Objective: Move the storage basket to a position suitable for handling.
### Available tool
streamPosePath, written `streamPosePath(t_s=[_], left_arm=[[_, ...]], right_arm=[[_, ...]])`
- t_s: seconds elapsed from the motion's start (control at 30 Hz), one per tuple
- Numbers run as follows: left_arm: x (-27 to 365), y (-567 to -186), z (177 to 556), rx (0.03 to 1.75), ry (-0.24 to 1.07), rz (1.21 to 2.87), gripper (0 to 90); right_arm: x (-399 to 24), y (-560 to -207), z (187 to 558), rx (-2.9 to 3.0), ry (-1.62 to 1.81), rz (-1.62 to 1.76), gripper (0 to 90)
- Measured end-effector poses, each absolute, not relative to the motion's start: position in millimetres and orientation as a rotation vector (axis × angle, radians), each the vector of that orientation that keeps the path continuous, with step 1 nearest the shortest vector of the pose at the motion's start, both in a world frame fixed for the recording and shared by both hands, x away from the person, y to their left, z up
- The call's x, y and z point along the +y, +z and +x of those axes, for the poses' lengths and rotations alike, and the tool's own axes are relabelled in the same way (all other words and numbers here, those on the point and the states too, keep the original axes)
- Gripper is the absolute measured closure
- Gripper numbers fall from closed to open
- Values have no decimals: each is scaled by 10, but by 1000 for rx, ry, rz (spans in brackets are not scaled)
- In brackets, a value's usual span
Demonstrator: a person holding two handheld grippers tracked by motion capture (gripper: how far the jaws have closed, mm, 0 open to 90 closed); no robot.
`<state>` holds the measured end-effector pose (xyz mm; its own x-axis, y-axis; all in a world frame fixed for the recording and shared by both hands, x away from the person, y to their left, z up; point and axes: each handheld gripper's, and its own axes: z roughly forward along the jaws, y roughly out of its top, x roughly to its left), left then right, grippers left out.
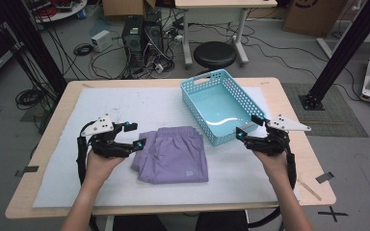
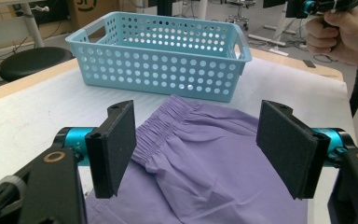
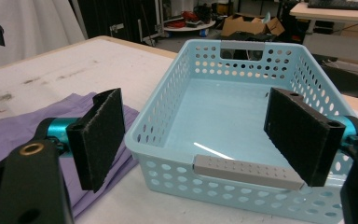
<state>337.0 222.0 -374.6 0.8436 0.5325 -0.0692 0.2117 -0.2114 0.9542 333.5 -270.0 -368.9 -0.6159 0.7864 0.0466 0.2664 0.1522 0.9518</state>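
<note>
Left gripper hovering open at lower left beside purple shorts, right gripper hovering open w/ nothing held at blue basket, center right.

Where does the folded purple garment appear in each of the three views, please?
High view: purple garment lies at lower centre, between the two grippers.
Left gripper view: purple garment spreads across the bottom centre, between the black jaws.
Right gripper view: purple garment lies at left, behind the left-hand jaw.
Shared landmark: blue basket, beside the garment.
</note>
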Motion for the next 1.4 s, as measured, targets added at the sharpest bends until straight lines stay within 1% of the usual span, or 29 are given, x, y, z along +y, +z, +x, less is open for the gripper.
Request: streamPosePath(t_s=[0.67,0.93,1.27,1.4], left_arm=[[2238,-3761,3369,578,334,1809,285],[2271,-3766,3364,594,364,1806,285],[2293,-3787,3375,602,360,1808,285],[2296,-3796,3376,613,371,1807,285]], right_arm=[[-2719,-3737,3338,1905,1437,1095,210],[-2760,-3779,3329,1809,1446,1188,210],[-2843,-3883,3343,1688,1369,1389,209],[-2860,-4033,3397,1673,1401,1526,210]])
